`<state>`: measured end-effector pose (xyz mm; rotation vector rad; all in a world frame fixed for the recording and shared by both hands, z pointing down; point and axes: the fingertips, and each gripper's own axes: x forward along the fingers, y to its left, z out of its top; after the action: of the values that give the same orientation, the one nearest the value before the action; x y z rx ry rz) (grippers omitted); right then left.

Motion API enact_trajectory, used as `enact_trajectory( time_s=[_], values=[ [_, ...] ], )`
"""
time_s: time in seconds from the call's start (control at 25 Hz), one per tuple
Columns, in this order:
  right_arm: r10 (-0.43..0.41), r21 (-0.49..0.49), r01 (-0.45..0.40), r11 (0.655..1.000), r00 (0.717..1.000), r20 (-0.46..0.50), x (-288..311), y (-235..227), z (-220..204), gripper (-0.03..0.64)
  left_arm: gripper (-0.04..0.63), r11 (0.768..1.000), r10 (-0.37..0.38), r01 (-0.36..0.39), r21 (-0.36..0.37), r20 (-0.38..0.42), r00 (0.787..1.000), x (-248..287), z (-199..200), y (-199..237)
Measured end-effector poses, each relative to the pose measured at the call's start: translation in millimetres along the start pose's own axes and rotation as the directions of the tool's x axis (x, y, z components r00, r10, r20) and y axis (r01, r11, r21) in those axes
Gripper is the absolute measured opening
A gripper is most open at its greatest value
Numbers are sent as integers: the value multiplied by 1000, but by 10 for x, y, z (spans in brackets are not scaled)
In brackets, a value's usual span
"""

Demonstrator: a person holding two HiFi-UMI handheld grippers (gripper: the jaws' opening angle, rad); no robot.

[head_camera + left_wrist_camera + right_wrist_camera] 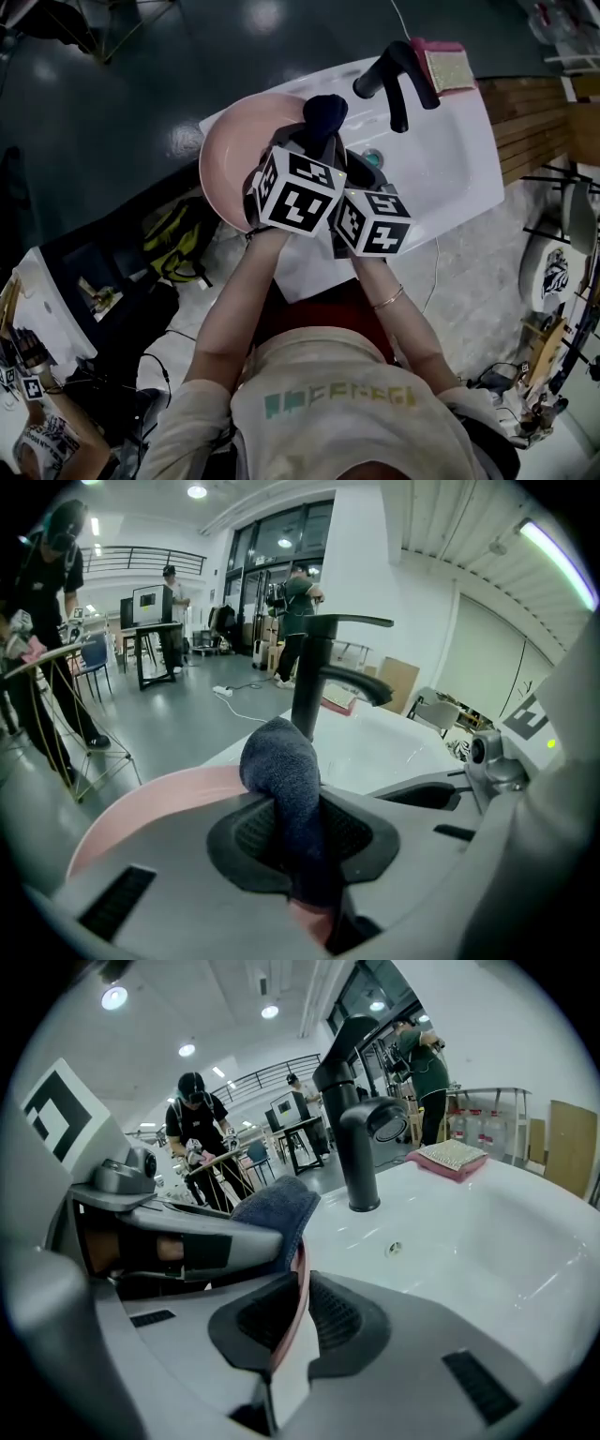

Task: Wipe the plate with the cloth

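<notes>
A pink plate (230,150) is held above the left end of the white sink (450,159). My right gripper (298,1321) is shut on the plate's rim (300,1283), which runs edge-on between the jaws. My left gripper (298,841) is shut on a dark blue cloth (286,789), bunched up and pressed against the pink plate (150,803). In the head view the cloth (324,112) bulges above both marker cubes. From the right gripper view the cloth (277,1208) shows under the left gripper's jaw.
A black tap (394,75) stands at the sink's far side, with a sponge on a pink pad (445,66) behind it. The drain (372,157) lies just right of the grippers. A wooden top (534,122) adjoins the sink on the right. People stand in the background.
</notes>
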<state>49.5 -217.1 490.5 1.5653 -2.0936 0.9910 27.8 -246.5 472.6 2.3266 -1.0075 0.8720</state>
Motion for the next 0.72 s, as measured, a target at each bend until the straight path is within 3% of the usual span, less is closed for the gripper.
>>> enact_trajectory(
  time_s=[0.72],
  values=[
    [4, -25, -4, 1000, 1000, -11, 40, 4, -7, 63, 80, 982, 163, -169, -78, -82, 983, -232, -251, 757]
  ],
)
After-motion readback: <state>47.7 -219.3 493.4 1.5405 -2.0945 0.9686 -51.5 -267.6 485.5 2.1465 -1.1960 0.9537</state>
